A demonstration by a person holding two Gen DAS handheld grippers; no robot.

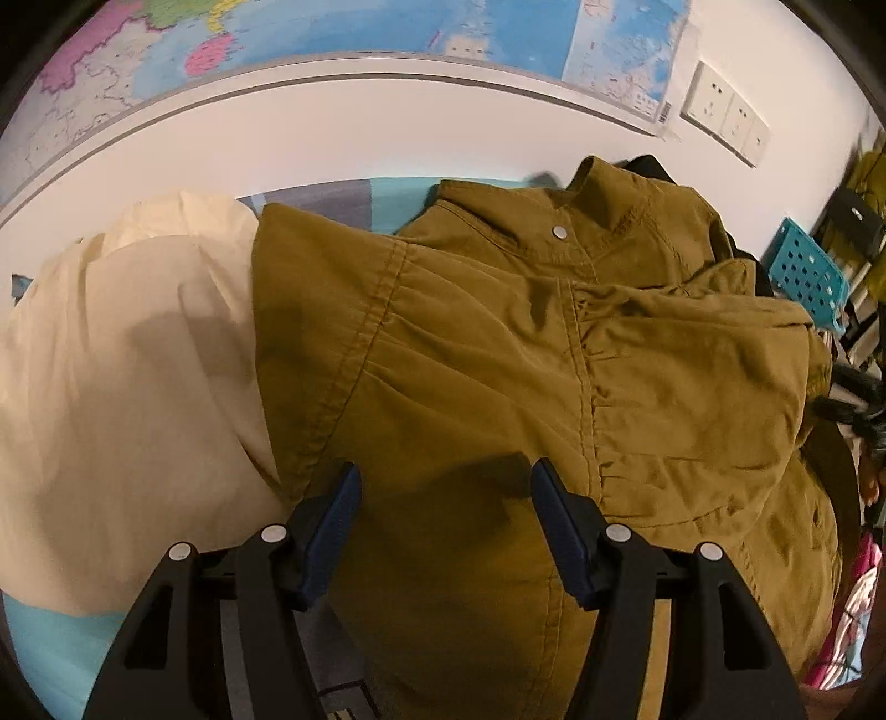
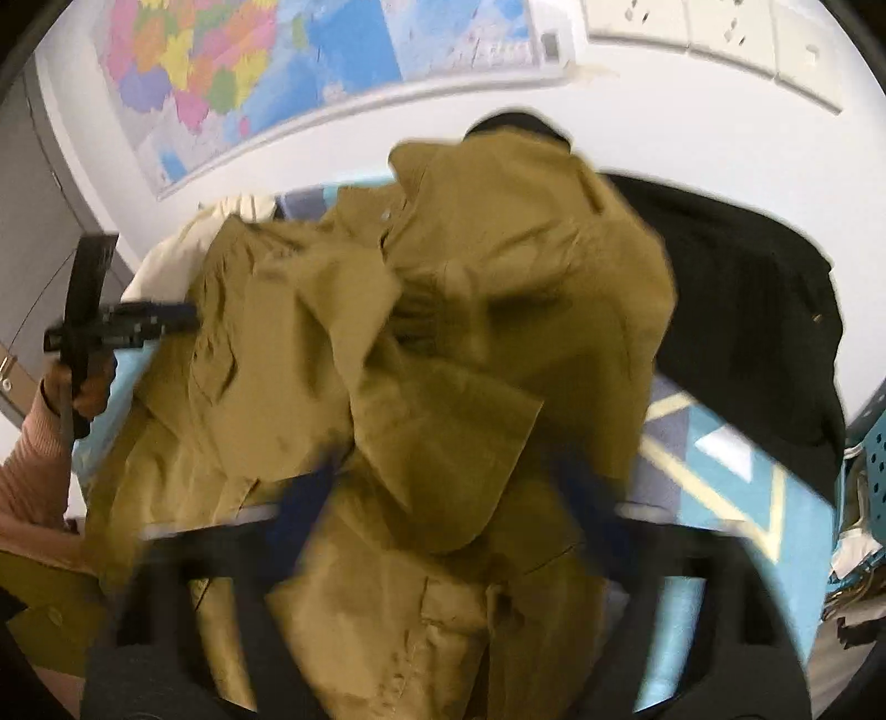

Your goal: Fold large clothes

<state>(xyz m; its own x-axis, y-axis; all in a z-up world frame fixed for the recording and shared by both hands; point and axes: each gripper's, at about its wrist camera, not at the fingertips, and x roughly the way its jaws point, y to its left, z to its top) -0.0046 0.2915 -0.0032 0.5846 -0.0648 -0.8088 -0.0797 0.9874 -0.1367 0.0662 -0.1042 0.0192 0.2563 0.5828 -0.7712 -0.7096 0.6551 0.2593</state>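
Garments counted: three, namely one olive-brown jacket (image 1: 498,343) directly ahead of and beneath the left gripper (image 1: 443,487), one cream garment (image 1: 122,343) to that gripper's left, and one black garment (image 2: 747,332) ahead and to the right of the right gripper (image 2: 459,498). Grippers: two, each with two blue-padded fingers (image 1: 332,526). On the wall beyond both grippers: one map (image 1: 332,33) and one row of three white wall plates (image 1: 725,113); one perforated teal basket (image 1: 808,271) lies far right of the left gripper

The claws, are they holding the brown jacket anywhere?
No. The left claw is open above the brown jacket. The right claw looks open too, though blurred.
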